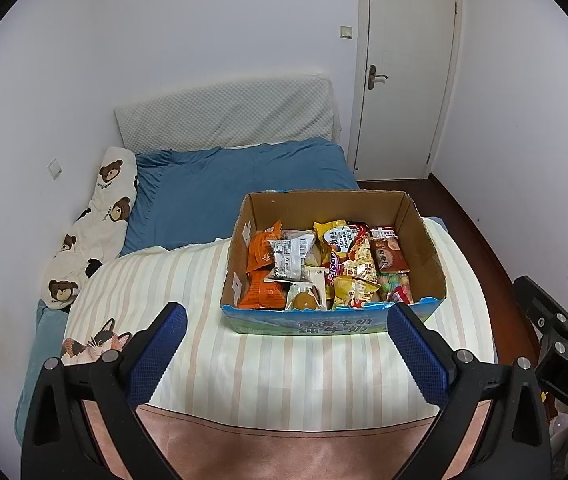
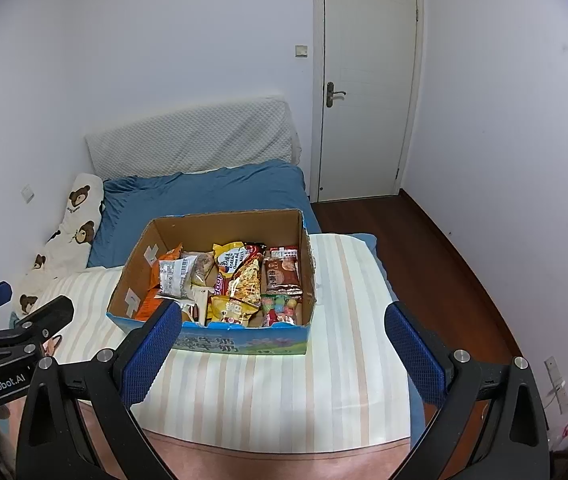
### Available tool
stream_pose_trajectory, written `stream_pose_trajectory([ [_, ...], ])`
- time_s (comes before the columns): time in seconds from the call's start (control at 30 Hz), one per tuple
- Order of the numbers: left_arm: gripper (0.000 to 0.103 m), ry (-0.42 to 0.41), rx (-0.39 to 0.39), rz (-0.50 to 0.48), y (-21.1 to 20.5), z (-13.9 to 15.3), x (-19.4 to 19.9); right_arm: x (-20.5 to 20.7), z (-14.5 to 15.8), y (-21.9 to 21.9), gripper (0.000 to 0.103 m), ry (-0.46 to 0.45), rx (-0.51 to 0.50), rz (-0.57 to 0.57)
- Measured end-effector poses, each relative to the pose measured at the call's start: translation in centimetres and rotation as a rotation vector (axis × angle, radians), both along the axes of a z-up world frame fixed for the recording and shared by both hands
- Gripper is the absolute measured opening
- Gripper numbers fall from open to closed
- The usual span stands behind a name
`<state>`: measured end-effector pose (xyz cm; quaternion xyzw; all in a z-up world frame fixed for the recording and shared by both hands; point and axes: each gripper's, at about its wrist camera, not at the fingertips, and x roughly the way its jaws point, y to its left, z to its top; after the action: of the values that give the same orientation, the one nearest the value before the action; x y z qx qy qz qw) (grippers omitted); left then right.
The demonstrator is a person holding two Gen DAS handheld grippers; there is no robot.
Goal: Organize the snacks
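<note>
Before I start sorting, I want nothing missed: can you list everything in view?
cardboard box: one, brown with blue printed front, on the striped cover.
snack packets: a dozen or so, orange, yellow, red, white, inside the box.
striped cover: one, cream, over the bed's near end.
blue bedding: one, behind the box.
bear-print pillow: one, white, along the left wall.
padded headboard: one, white, against the wall.
door: one, white, closed.
left claw: open, empty.
right claw: open, empty.

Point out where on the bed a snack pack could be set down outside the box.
Free: striped blanket left of the cardboard box, up to the bear pillow; the strip before the box; blue sheet behind. Crowded: inside the box, snack packs overlapping.
</note>
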<state>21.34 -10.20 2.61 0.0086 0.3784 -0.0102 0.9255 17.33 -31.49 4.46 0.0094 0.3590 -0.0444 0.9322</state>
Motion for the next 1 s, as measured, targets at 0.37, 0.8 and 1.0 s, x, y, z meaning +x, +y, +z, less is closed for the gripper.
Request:
stream_pose_trajectory([
  [0.37, 0.103, -0.003, 0.008, 0.010, 0.28, 0.36, -0.36, -0.30, 0.02, 0.19, 0.103, -0.002, 0.006, 0.013],
  [0.8, 0.103, -0.008, 0.010, 0.016, 0.55, 0.68, -0.54, -0.67, 0.19, 0.33, 0.103, -0.008, 0.011, 0.022],
  [1.0, 0.103, -0.013, 0.011, 0.019, 0.50, 0.79, -0.77, -0.83, 0.45, 0.38, 0.103, -0.014, 0.017, 0.025],
])
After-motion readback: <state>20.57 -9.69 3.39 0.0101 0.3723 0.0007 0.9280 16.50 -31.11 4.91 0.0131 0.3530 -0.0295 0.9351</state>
